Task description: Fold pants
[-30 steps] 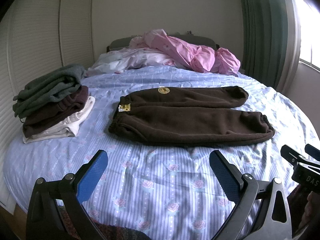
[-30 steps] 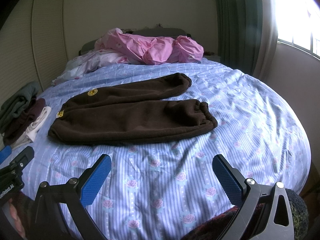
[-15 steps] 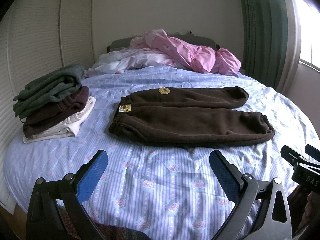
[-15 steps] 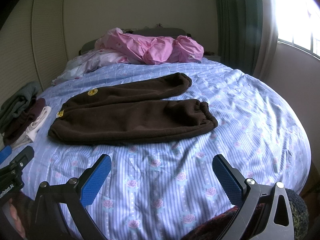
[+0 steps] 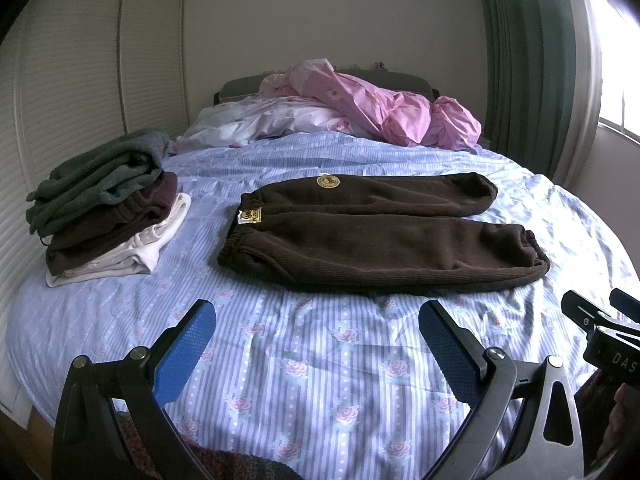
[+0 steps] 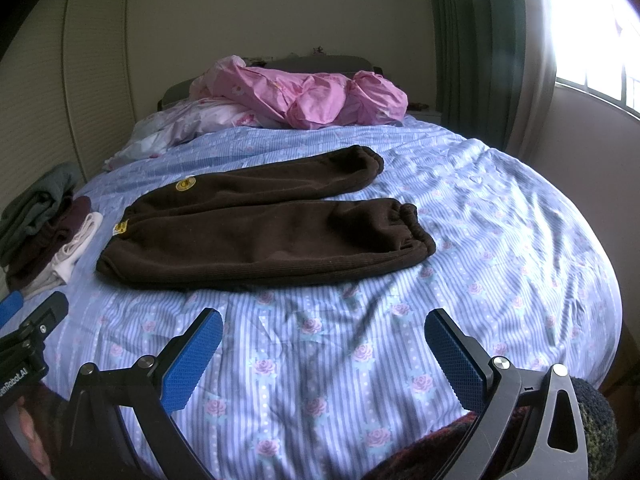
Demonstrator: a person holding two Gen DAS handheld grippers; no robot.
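Pants flat on bed, both tongs wide and empty, fold not started.

Brown pants (image 5: 380, 236) lie spread on the striped bed (image 5: 320, 360), well ahead of both tongs, long axis running left-right: waistband to the left, cuffs to the right, the two legs side by side. Left tongs (image 5: 316, 344) hang short of the near leg, nearer the waistband; right tongs (image 6: 322, 354) nearer the cuffs (image 6: 408, 228). Likely each takes its own end. Left view shows the whole stack of folded clothes (image 5: 108, 204) beside the waistband; right view catches only its edge but shows more bare bed past the cuffs. Pink bedding (image 5: 380, 112) piled at the head, well apart.
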